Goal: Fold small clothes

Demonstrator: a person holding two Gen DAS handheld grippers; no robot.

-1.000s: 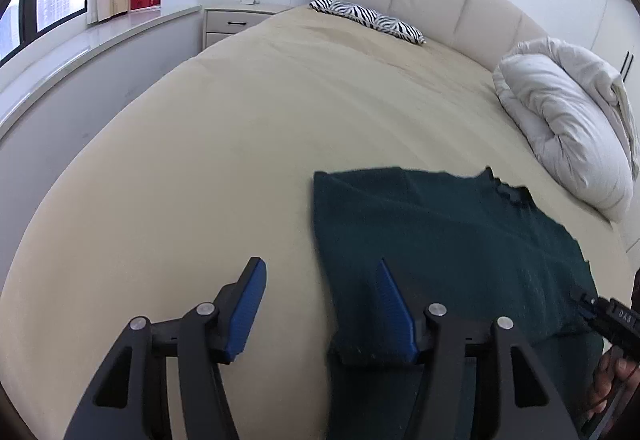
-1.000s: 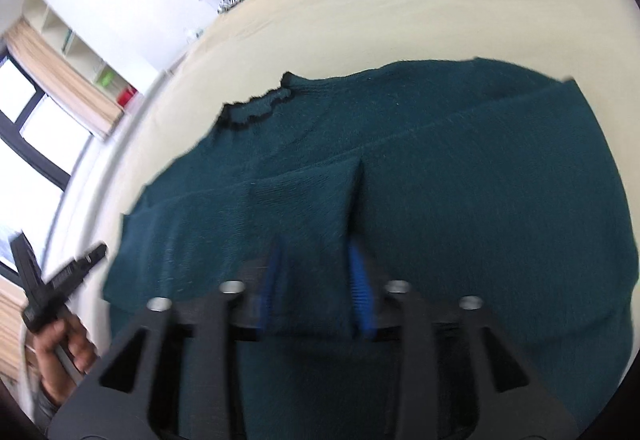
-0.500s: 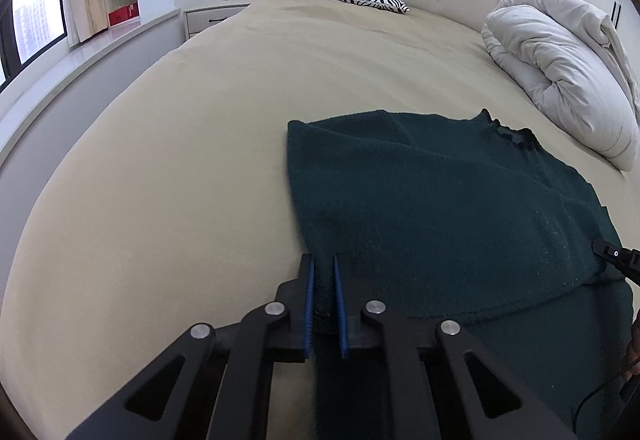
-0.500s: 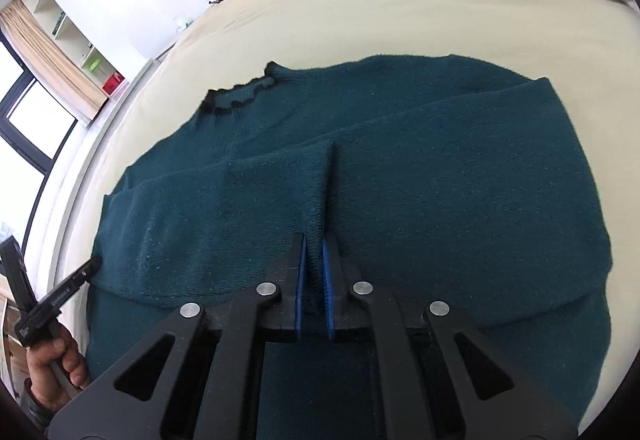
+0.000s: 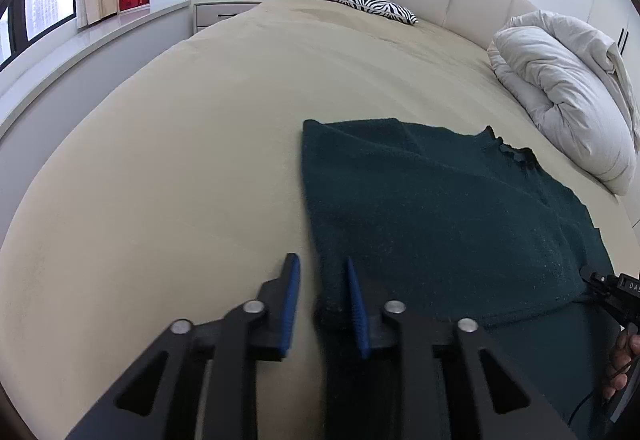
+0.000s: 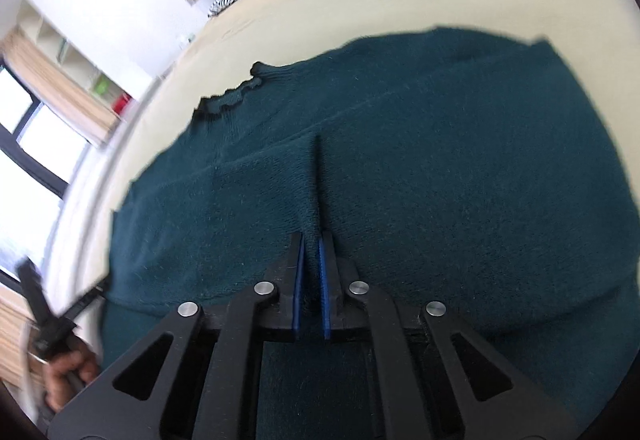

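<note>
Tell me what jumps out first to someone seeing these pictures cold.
A dark teal knitted sweater with a frilled neck lies spread on the wide beige bed, filling the near side. The right tongs are shut on a pinched ridge of its knit, while the left tongs are opening at its left edge. Behind, a crumpled white duvet sits at the right and a zebra-striped pillow by the headboard.
</note>
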